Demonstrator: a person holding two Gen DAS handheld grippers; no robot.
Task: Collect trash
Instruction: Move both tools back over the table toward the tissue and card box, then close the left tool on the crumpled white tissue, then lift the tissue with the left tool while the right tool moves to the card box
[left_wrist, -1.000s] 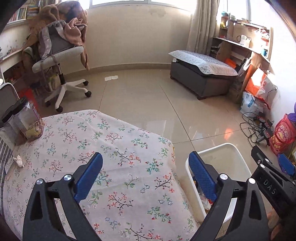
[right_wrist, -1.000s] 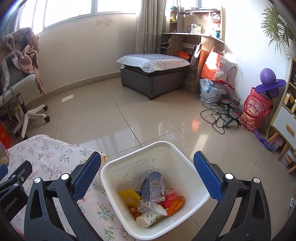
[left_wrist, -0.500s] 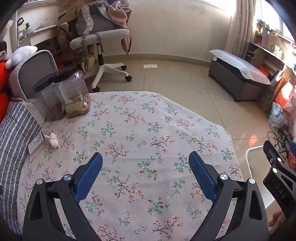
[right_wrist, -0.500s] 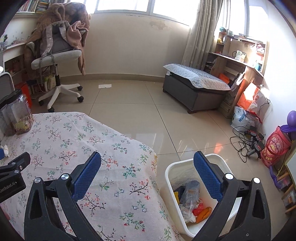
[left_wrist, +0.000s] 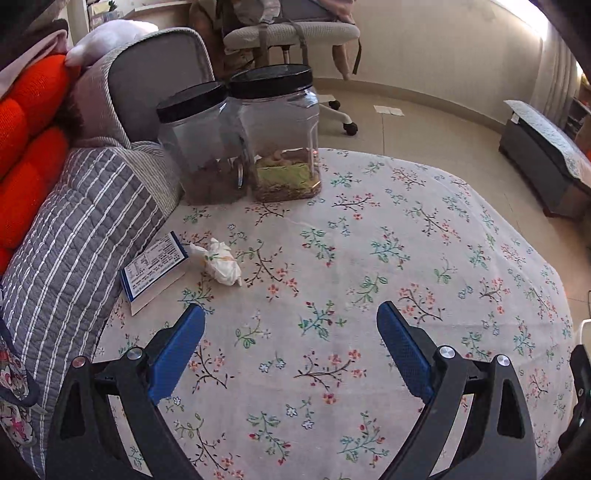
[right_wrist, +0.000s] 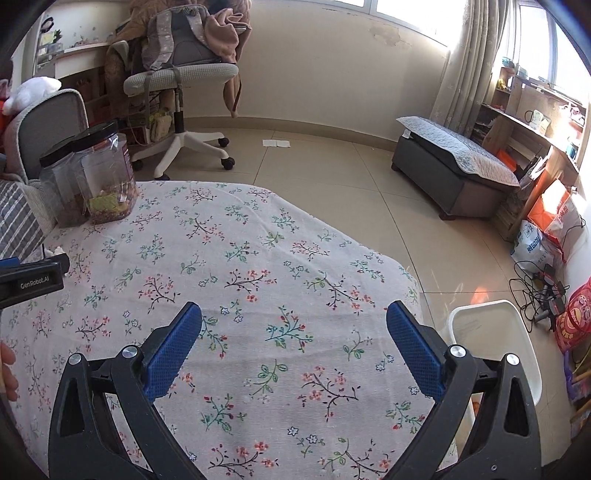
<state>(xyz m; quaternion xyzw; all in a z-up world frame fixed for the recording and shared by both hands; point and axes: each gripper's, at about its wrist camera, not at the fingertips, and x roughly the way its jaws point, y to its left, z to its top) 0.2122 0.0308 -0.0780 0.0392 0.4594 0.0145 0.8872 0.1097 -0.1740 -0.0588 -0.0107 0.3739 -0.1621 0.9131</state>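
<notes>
A crumpled white tissue (left_wrist: 221, 261) lies on the floral tablecloth (left_wrist: 369, 258), beside a small blue-and-white box (left_wrist: 155, 268). My left gripper (left_wrist: 290, 347) hovers open over the cloth, a short way in front of the tissue, with nothing between its blue pads. In the right wrist view my right gripper (right_wrist: 293, 347) is also open and empty above the cloth (right_wrist: 258, 258). The white trash bin (right_wrist: 493, 347) stands on the floor just off the table's right edge; its contents are hidden from here. The left gripper's body (right_wrist: 29, 282) shows at the left edge.
Two clear jars with black lids (left_wrist: 273, 136) stand at the table's back left, also visible as jars (right_wrist: 92, 177). A grey striped cushion (left_wrist: 66, 240) and red cushion border the left side. An office chair (right_wrist: 177, 77), a grey ottoman (right_wrist: 454, 173) and cables (right_wrist: 535, 284) sit on the tiled floor.
Both grippers have swung left, away from the bin and over the table. The tissue and jars are now close in front of the left gripper. Both stay open.
</notes>
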